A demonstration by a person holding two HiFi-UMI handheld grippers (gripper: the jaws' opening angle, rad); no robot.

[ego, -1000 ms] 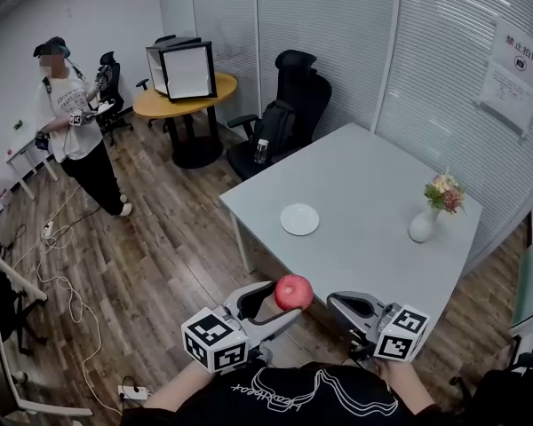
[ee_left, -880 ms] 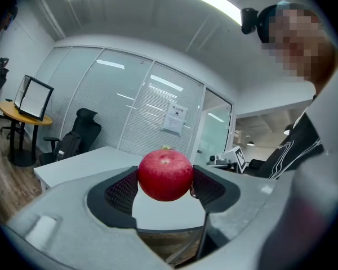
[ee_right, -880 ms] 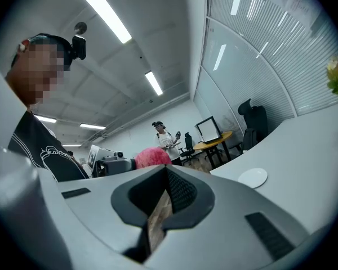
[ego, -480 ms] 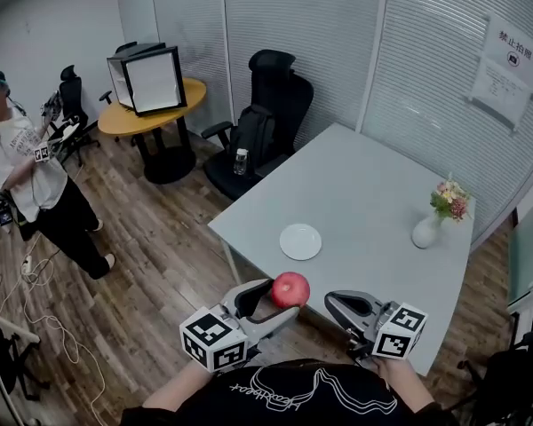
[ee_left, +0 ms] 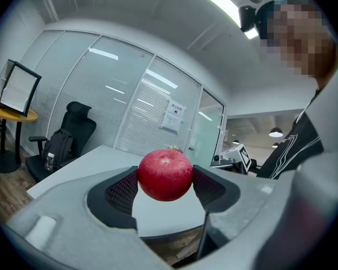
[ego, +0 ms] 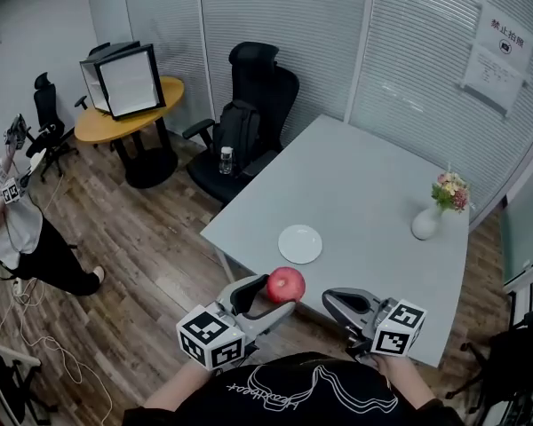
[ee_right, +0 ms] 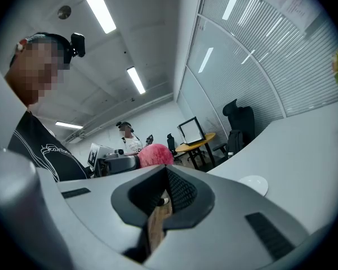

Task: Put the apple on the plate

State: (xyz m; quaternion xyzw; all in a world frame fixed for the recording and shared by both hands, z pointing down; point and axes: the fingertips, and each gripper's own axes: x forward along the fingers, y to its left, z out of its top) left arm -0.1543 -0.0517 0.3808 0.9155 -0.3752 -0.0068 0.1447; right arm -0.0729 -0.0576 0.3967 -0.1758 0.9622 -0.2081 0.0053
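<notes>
Apple is clamped in left gripper fingers; it is best carried level over plate, lowered gently, then released. Right gripper fingers narrow, empty.

The head view looked steeply down from above the near edge of the table. Each gripper view sat close behind its own jaws, facing far across it. All three shared the table; head and right gripper views shared the plate.

Bare table surrounds the plate on every side, the vase standing well apart
</notes>
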